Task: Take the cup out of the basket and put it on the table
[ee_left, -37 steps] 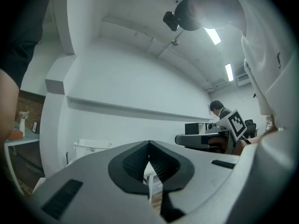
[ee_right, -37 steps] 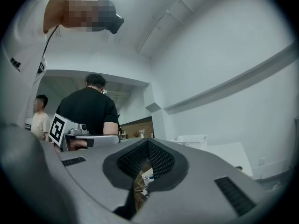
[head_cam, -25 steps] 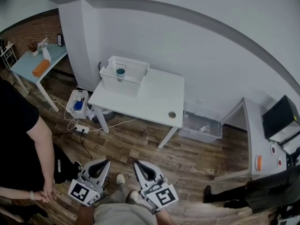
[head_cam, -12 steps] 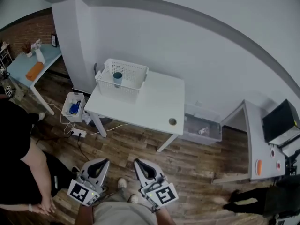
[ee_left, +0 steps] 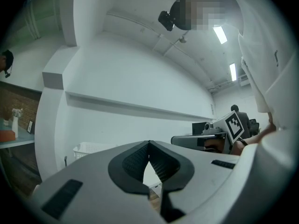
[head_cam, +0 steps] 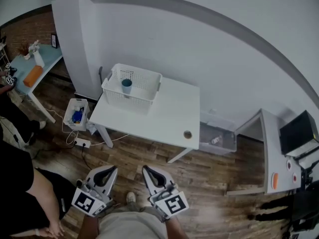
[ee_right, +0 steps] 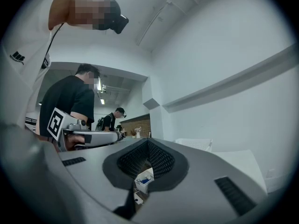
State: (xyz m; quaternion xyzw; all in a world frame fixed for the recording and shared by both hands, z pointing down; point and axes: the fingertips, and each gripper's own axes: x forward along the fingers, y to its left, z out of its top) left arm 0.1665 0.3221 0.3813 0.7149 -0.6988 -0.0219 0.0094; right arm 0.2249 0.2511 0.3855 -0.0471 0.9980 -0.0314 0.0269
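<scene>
At lower left, left gripper [head_cam: 105, 172], jaws pressed together, nothing between. Farther up, blue cup [head_cam: 127, 86]: stands upright inside white basket [head_cam: 145, 76] on left end of white table [head_cam: 167, 114], well apart from both grippers. Right of left one, right gripper [head_cam: 150, 175], jaws together too, empty.

Dim, even indoor light, strong fisheye bending, dark vignetted corners

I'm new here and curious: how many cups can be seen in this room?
1. The blue-green cup stands inside the white basket at the far left corner of the white table. The basket's walls could hide another.
</scene>
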